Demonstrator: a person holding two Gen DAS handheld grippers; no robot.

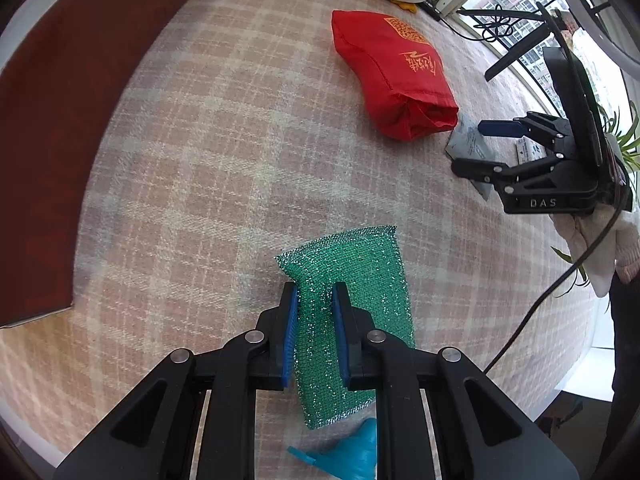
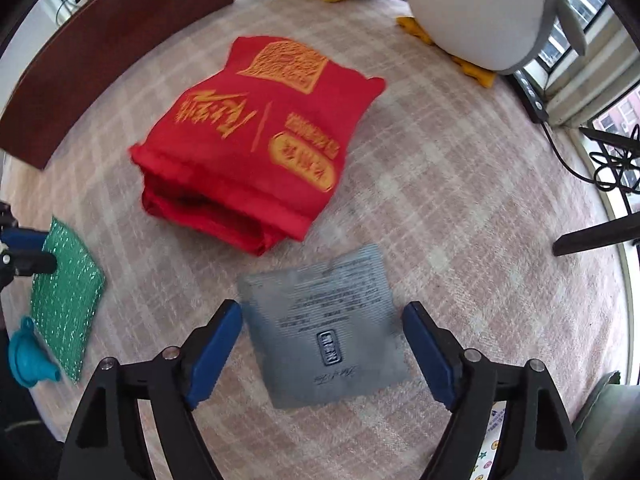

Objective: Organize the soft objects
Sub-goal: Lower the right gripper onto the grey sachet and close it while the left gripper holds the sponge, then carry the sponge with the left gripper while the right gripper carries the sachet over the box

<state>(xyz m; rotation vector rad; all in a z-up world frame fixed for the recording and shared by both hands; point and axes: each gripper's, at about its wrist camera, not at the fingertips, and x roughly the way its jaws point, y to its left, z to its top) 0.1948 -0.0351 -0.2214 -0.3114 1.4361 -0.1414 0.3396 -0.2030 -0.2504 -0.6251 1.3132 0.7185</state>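
My left gripper (image 1: 314, 300) is shut on a sparkly green scouring pad (image 1: 360, 280), pinching a fold of it on the plaid cloth; the pad also shows at the left of the right wrist view (image 2: 66, 300). A red fabric bag (image 1: 394, 76) with gold print lies beyond it, and is central in the right wrist view (image 2: 256, 140). My right gripper (image 2: 322, 320) is open, its jaws either side of a flat grey packet (image 2: 324, 320) lying on the cloth. The right gripper also shows at the right of the left wrist view (image 1: 480, 148).
A teal funnel (image 1: 352, 456) lies beside the green pad, also seen in the right wrist view (image 2: 28, 356). Two white-and-grey plush penguins (image 2: 484, 12) stand at the back. A dark red board (image 1: 60, 120) stands at the left. Cables (image 2: 612, 164) lie by the window.
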